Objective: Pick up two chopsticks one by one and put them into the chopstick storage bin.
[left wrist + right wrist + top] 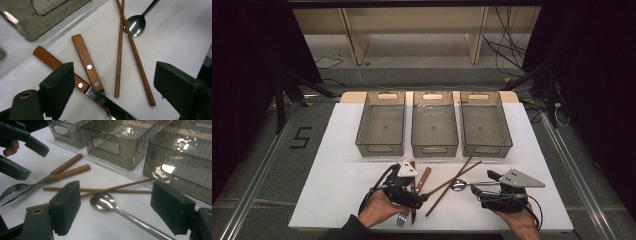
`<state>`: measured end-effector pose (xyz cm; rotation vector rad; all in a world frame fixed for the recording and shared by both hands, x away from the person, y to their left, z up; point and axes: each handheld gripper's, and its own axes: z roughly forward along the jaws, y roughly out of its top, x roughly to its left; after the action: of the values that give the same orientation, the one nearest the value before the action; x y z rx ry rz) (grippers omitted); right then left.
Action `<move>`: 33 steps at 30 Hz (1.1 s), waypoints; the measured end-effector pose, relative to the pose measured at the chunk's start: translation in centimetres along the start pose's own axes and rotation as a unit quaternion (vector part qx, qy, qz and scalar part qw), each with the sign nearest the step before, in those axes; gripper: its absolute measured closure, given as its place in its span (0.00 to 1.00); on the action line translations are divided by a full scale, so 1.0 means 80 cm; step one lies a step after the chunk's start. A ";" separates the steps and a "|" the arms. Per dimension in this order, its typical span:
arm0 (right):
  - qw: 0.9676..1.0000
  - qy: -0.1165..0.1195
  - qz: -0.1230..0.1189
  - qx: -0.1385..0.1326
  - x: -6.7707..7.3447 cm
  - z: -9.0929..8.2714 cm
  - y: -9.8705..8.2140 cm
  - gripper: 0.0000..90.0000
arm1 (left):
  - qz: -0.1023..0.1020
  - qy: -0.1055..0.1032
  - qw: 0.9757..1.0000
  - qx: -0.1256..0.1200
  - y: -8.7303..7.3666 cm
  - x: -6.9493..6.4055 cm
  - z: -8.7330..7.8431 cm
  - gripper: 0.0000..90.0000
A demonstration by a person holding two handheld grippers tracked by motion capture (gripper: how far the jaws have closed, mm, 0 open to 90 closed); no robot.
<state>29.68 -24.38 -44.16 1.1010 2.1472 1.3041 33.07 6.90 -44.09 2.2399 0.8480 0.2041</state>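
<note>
Knife [82, 86] under left tongs [113, 87], apart, nothing gripped; spoon [103, 202] between right tongs [122, 207], apart.

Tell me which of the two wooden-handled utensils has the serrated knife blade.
The knife is the one whose rounded handle runs under the left gripper's left jaw. Its serrated blade shows in the left gripper view. The square-ended handle beside it belongs to the other utensil.

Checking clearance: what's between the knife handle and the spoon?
The two crossed chopsticks lie between the knife handle and the spoon, seen in the left gripper view.
</note>
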 end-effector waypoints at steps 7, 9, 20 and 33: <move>1.000 -0.001 0.002 0.004 0.000 0.001 0.000 0.27 | 0.029 -0.011 0.999 0.040 0.013 -0.024 0.021 0.34; 1.000 0.000 0.003 0.006 0.000 0.001 0.000 0.27 | 0.036 -0.011 0.998 0.054 0.015 -0.029 0.028 0.38; 1.000 -0.002 0.004 0.009 -0.001 0.002 -0.001 0.28 | 0.034 -0.029 0.994 0.102 0.020 -0.041 0.053 0.54; 1.000 -0.003 0.006 0.008 -0.002 0.001 0.000 0.28 | 0.045 -0.015 0.988 0.147 0.036 -0.042 0.074 0.71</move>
<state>29.84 -24.51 -44.19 1.1239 2.1531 1.2882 34.25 -0.14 -46.12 2.5528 0.8028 0.0904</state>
